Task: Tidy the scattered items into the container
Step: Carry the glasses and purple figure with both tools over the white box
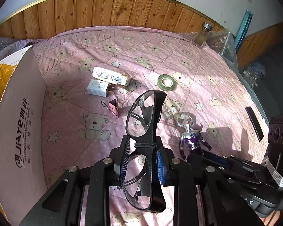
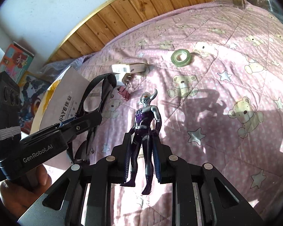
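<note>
My left gripper (image 1: 142, 150) is shut on black-framed glasses (image 1: 144, 113), held upright above the pink quilt; in the right wrist view the glasses (image 2: 96, 94) hang at the left, beside the box. My right gripper (image 2: 142, 145) is shut on a silver and purple toy figure (image 2: 144, 124), clamped at its legs, head up; the figure (image 1: 191, 139) also shows in the left wrist view. A white cardboard box (image 1: 18, 113) with a yellow bag inside stands at the left. On the quilt lie a charger plug (image 1: 97, 87), a small white carton (image 1: 111, 76), a pink binder clip (image 1: 112, 105) and a tape roll (image 1: 166, 82).
A black flat object (image 1: 253, 123) lies near the bed's right edge. A glass jar with a metal lid (image 1: 203, 34) stands at the far right corner by plastic wrap. A wooden headboard (image 1: 103, 7) runs behind the bed. A hand (image 2: 24, 186) holds the left gripper.
</note>
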The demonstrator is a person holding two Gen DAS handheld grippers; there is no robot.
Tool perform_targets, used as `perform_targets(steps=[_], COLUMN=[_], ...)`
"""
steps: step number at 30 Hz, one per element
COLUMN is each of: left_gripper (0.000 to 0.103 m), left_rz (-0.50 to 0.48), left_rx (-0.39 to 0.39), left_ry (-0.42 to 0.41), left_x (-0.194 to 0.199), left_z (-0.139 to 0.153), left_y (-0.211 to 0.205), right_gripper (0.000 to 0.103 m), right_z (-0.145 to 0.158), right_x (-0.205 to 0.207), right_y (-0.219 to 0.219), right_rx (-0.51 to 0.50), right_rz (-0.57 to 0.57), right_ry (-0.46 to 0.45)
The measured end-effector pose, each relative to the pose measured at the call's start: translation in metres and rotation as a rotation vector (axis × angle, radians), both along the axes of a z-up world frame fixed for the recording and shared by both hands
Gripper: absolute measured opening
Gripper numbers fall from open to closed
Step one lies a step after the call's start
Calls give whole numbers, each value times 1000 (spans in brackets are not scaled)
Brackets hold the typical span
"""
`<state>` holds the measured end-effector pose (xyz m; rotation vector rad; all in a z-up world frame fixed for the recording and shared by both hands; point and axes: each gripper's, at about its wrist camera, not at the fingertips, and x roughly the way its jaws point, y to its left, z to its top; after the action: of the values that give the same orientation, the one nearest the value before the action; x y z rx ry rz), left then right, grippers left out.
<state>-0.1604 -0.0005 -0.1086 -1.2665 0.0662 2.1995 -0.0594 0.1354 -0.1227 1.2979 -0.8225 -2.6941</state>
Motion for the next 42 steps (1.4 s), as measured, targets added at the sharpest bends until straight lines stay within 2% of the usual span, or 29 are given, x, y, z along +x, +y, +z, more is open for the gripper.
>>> perform_targets(steps=[7, 22, 42], left_gripper=[27, 27, 27], left_rz=[29, 82, 162], left_rx=[58, 86, 203], left_ry=[12, 57, 102], left_x=[34, 88, 109], left_z=[19, 39, 73], left_y=[-22, -61, -124], right_gripper=[22, 22, 22], right_z=[16, 29, 74], right_x=[21, 56, 58], right_y=[-16, -53, -102], right_rx=[18, 32, 99], right_rz=[33, 107, 204], right_ry=[36, 60, 132])
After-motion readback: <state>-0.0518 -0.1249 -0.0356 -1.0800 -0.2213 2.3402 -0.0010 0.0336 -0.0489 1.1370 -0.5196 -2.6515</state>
